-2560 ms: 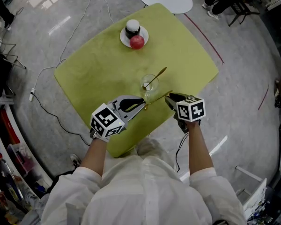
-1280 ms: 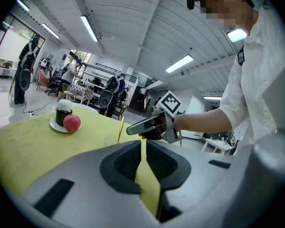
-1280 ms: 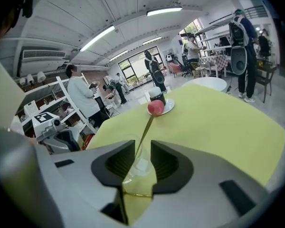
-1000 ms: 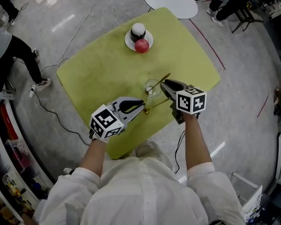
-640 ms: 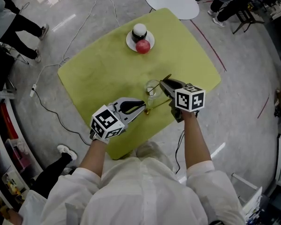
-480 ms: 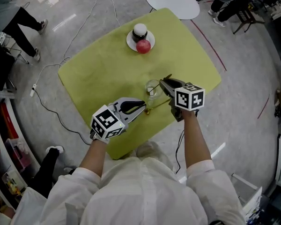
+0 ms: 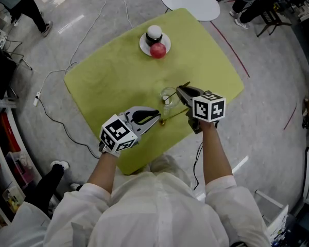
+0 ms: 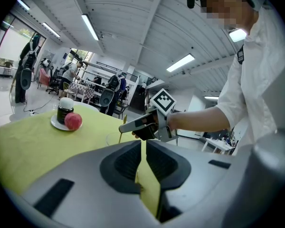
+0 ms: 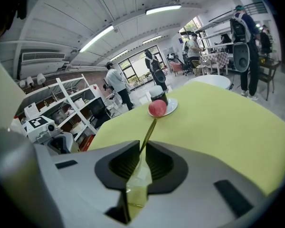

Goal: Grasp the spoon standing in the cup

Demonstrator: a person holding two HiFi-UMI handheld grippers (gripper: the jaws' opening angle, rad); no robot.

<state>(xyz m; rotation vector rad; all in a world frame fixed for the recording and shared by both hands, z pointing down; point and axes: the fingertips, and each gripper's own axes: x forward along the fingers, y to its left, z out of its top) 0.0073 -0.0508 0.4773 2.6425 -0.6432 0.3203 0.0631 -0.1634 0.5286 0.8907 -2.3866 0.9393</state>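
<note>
The right gripper [image 9: 141, 151] has just been closing its jaws, and they are now pinching the gold spoon [image 9: 149, 129] by its handle, above the clear cup [image 9: 135, 186]. On the far side of the yellow-green table [image 9: 218, 122], a red apple [image 9: 157, 108] and a dark jar [image 9: 157, 94] are sitting on a white plate [image 9: 171, 109]. People [image 9: 115, 82] are standing beyond, near the shelves [image 9: 71, 103] on the left.

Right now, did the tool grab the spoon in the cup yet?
Done: the right tool is at the cup. In hand: its jaws have just been closing and seem to pinch the spoon handle. Left: firming the grip; the spoon stands in the cup, not lifted.
</note>
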